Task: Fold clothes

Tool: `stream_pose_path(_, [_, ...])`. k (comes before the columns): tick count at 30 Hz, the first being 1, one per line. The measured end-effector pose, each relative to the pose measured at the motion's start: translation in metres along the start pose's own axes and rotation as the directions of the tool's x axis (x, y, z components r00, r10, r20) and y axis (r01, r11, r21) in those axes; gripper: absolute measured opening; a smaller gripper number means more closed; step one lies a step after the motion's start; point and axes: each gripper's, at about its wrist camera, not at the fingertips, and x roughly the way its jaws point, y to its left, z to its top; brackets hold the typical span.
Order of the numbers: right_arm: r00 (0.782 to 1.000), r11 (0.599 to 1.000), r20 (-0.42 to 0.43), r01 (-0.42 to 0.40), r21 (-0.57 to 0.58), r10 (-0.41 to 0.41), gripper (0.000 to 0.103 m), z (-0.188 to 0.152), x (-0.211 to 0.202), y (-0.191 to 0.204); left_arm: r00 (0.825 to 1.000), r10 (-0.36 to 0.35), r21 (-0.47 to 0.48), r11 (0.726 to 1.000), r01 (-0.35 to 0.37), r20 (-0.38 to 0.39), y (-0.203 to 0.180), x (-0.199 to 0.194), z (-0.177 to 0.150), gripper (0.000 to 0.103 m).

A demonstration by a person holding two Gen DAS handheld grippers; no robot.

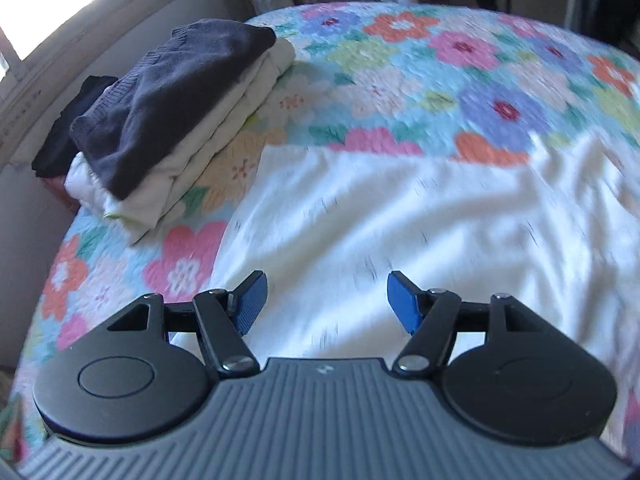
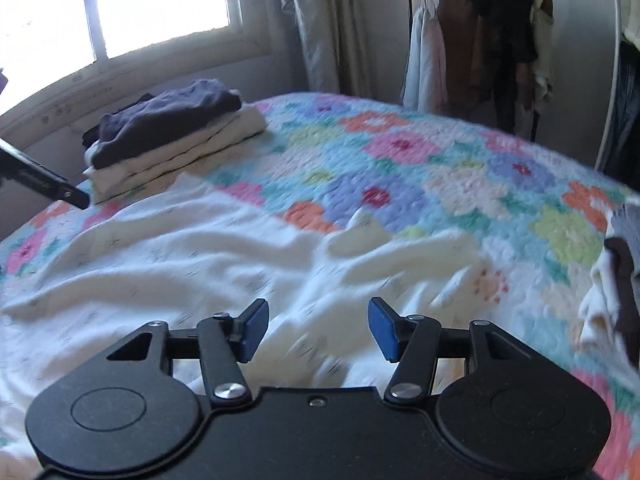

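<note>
So there's a white garment [image 1: 400, 216] spread out on the bed, soft and a bit fuzzy looking, with tiny dark flecks all over it and long loose wrinkles running across. It's lying on a quilted floral bedspread [image 1: 440, 60], stitched into puffy little squares, with big flowers in pink, orange, lilac and green on a pale blue ground. The far edge of the white garment is fairly straight on the left side; in the right wrist view it gets lumpier, with a small peak [image 2: 362, 232] sticking up at the far edge.

Both tongs are released, nothing between them. The left gripper [image 1: 327, 300] hovers over the near part of the white garment, blue ribbed pads [image 1: 251, 304] spread wide on black linkage arms. The right gripper [image 2: 318, 328] is the same deal, jaws wide apart over the rumpled cloth, blue pads [image 2: 383, 328] facing each other.

Over toward the window corner sits a folded stack [image 1: 176, 120]: a dark navy knit with ribbed edges on top, cream layers under it, squared off neatly. It sits just beside the white garment's far left corner. Something black [image 1: 68, 128] lies behind the stack, near the wall.

Lots of bare quilt beyond the garment. A clothes rack [image 2: 480, 32] with hanging clothes stands past the far side of the bed, and a few crumpled clothes [image 2: 604, 292] sit at the right edge.
</note>
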Motion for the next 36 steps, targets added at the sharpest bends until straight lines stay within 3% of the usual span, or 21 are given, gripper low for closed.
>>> stream_pose_path(5, [0.998, 0.997, -0.047, -0.05, 0.064, 0.053, 0.066, -0.013, -0.035, 0.021, 0.999, 0.014, 0.106, 0.994, -0.01, -0.035, -0.007, -0.075, -0.04, 0.071])
stream_pose_path(8, [0.994, 0.991, -0.064, -0.086, 0.106, 0.093, 0.067, -0.023, -0.053, 0.036, 0.998, -0.054, 0.194, 0.98, 0.048, 0.026, -0.015, -0.116, -0.069, 0.083])
stream_pose_path(10, [0.993, 0.992, -0.085, -0.075, 0.098, 0.083, 0.07, -0.027, -0.061, 0.053, 0.998, -0.056, 0.264, 0.963, 0.045, 0.033, -0.027, -0.128, -0.088, 0.083])
stream_pose_path(17, [0.993, 0.996, -0.074, -0.092, -0.005, 0.091, 0.071, -0.045, -0.102, 0.109, 0.992, -0.126, 0.344, 0.933, 0.108, 0.03, -0.06, -0.153, -0.152, 0.083])
stream_pose_path(23, [0.998, 0.997, -0.025, -0.065, 0.037, 0.066, 0.072, -0.059, -0.137, 0.129, 0.986, -0.165, 0.357, 0.923, 0.146, 0.022, -0.076, -0.159, -0.189, 0.083])
stream_pose_path(28, [0.997, 0.992, -0.03, -0.066, 0.105, 0.069, 0.074, -0.077, -0.151, 0.13, 0.983, -0.183, 0.308, 0.936, 0.173, 0.004, -0.08, -0.167, -0.207, 0.083])
stream_pose_path(33, [0.997, 0.995, -0.042, -0.058, 0.085, 0.062, 0.075, -0.086, -0.157, 0.14, 0.97, -0.241, 0.265, 0.934, 0.241, -0.034, -0.076, -0.171, -0.219, 0.083])
stream_pose_path(36, [0.996, 0.996, -0.054, -0.064, 0.06, 0.068, 0.077, -0.09, -0.155, 0.148, 0.97, -0.24, 0.273, 0.931, 0.243, -0.047, -0.079, -0.166, -0.229, 0.083])
